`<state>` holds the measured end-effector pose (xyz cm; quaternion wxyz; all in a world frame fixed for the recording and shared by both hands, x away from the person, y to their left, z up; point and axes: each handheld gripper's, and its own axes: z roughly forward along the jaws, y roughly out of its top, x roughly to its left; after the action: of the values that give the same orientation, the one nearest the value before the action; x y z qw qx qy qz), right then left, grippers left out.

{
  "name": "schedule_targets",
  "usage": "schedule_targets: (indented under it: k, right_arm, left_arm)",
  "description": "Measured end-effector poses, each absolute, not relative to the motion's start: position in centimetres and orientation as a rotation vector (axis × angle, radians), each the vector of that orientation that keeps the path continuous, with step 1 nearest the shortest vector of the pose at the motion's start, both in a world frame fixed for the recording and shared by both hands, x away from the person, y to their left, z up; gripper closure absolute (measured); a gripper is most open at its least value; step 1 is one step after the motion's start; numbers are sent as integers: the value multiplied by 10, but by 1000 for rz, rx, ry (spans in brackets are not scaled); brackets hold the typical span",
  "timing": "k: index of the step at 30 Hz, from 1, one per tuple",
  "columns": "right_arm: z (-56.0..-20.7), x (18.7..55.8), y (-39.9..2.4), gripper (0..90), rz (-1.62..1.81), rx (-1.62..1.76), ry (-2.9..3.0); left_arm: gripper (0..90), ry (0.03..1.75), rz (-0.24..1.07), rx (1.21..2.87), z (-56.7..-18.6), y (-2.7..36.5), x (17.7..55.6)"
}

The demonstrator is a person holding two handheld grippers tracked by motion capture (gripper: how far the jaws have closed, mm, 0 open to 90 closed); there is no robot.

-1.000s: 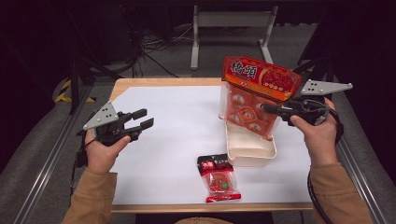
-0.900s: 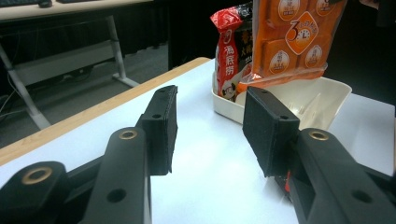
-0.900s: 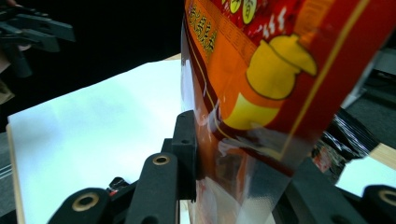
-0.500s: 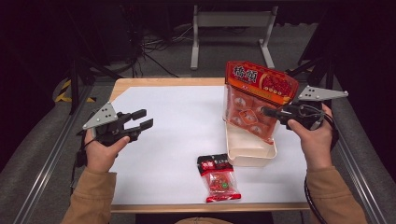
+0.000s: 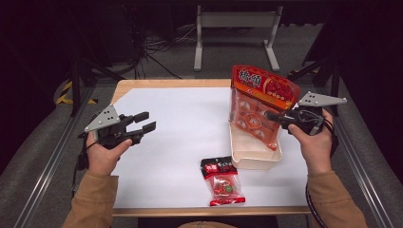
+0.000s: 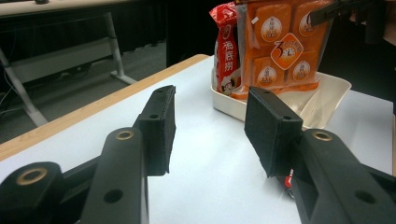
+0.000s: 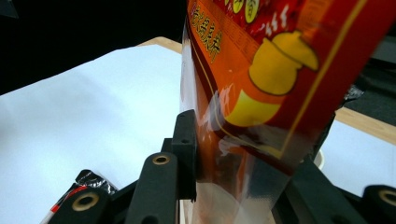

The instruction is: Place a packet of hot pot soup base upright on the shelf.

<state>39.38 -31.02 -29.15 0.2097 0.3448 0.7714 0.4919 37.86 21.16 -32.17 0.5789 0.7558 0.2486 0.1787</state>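
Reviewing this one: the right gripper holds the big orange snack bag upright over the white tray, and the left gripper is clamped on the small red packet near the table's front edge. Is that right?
Not quite. The left gripper holds nothing: in the left gripper view its jaws stand apart over bare table. In the high view the small red packet lies alone near the front edge. The rest holds: the right gripper holds the big orange snack bag upright over the white tray.

high: above, forward-down | gripper views: low, close — share tray (image 5: 254, 159)
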Motion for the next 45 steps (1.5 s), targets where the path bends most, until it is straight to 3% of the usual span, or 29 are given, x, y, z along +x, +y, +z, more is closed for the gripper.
schedule_targets:
  k: [31,45]
  right_arm:
    - [-336,398,-304,699,1330,998,2198]
    - [-352,393,-308,698,1339,994,2186]
  left_arm:
    - [499,575,404,1793,-329,203,382]
    - [432,581,394,1787,-334,196,385]
